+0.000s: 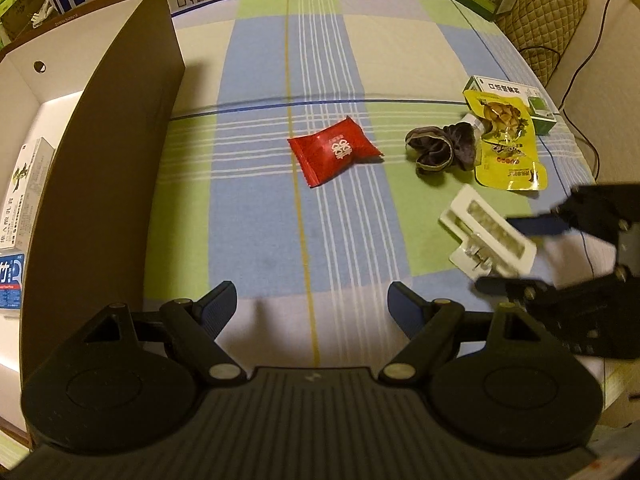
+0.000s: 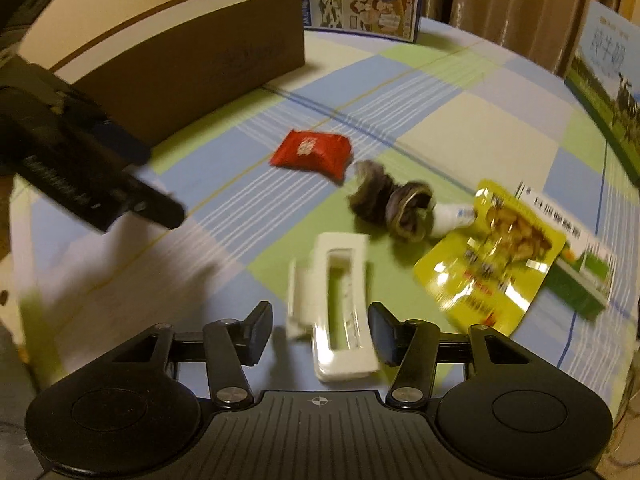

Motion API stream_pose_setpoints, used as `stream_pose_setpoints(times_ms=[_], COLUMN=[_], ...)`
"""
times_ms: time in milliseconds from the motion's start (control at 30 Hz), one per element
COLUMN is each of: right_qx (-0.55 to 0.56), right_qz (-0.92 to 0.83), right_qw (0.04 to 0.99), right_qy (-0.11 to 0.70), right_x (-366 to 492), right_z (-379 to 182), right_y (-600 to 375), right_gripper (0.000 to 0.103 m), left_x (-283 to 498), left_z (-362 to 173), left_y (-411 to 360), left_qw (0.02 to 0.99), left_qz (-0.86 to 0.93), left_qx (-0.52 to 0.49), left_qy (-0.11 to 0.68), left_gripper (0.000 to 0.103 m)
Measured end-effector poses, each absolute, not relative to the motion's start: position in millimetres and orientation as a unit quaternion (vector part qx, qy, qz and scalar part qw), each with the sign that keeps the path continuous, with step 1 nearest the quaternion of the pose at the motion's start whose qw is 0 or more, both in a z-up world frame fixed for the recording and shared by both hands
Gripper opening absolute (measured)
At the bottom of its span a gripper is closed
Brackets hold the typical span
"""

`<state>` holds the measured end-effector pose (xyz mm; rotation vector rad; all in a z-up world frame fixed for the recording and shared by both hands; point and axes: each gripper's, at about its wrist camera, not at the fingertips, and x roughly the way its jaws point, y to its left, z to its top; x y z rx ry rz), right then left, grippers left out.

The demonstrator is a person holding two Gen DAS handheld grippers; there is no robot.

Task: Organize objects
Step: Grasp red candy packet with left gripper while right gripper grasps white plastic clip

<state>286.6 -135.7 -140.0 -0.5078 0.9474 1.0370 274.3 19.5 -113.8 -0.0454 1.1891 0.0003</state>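
1. The right gripper (image 2: 320, 336) is spread wide, its fingers either side of the white clip (image 2: 340, 312); whether they touch it cannot be told through the blur.
2. The left gripper (image 1: 310, 308) is open and empty over bare cloth (image 1: 260, 208).
3. The box (image 1: 100, 160) walls the left; open cloth lies between it and the red packet (image 1: 334, 150).
4. A dark scrunchie (image 1: 440, 148), yellow pouch (image 1: 508, 148) and green carton (image 1: 536, 104) cluster far right.

Black two-finger left gripper (image 1: 311, 308) with blue-padded fingertips (image 1: 218, 304) spread wide and empty, held low and level; black right gripper (image 2: 320, 332) likewise parted, blue pads (image 2: 379, 330) either side of a white plastic clip (image 2: 340, 312), not yet pressed on it.
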Motion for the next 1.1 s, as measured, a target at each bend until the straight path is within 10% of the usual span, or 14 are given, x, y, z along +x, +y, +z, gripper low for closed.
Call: stream_pose_setpoints(times_ms=[1100], right_qx=[-0.019], right_qz=[0.281], right_qw=[0.848], right_qy=[0.449], right_x=[310], right_z=[-95], right_y=[-219], right_gripper=[0.038], left_x=[393], left_z=[-139], left_y=[-9], left_qw=[0.812], left_qz=[-0.139], left_qx=[0.145], left_qy=[0.547], left_gripper=[0.068])
